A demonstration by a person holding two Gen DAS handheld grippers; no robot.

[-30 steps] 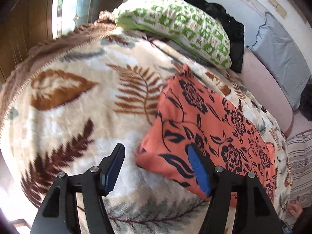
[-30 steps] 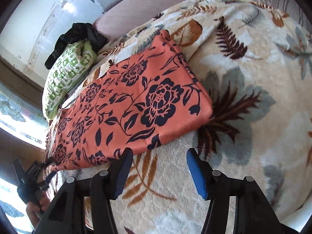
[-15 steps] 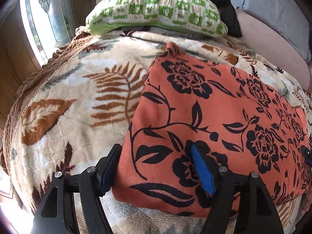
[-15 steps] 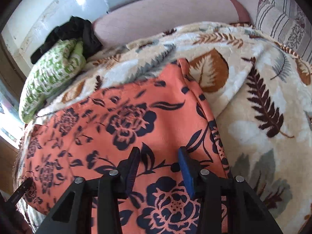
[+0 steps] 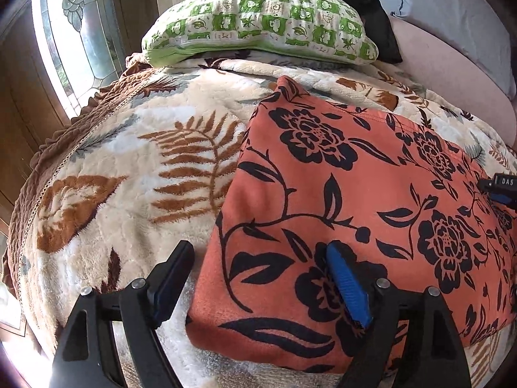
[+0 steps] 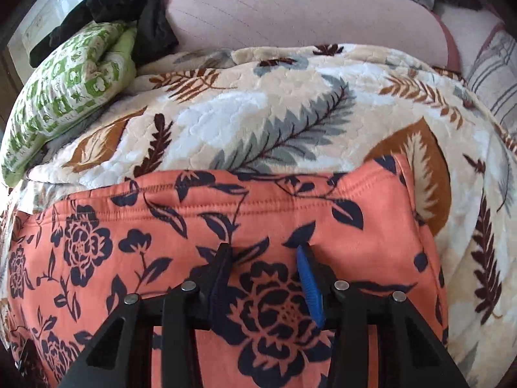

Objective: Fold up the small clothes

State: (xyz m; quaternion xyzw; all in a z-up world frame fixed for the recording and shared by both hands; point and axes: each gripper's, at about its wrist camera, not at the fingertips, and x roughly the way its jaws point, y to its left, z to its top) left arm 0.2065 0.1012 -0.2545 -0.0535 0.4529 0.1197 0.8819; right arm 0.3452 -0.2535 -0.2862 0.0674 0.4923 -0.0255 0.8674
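Note:
An orange garment with a black flower print [image 5: 355,213] lies folded flat on a cream leaf-print blanket [image 5: 135,174]. My left gripper [image 5: 258,258] is open and straddles the garment's near left corner, one finger over the blanket, the blue-padded finger over the cloth. In the right wrist view the garment [image 6: 161,226] fills the lower half, its stitched hem along the top. My right gripper [image 6: 265,258] is open, narrower, just above the cloth near its right end. The right gripper's tip [image 5: 501,187] shows at the far right of the left wrist view.
A green-and-white checked pillow [image 5: 258,29] lies at the head of the bed, with a black garment [image 6: 129,9] behind it. A pink cushion [image 6: 307,13] and a striped pillow [image 6: 488,74] lie beyond the blanket. A window and wooden wall [image 5: 64,32] stand at left.
Both grippers have moved forward over the orange garment. The right gripper, first beside its edge, now hovers over it with its jaws narrowed. The left has closed in on the corner.

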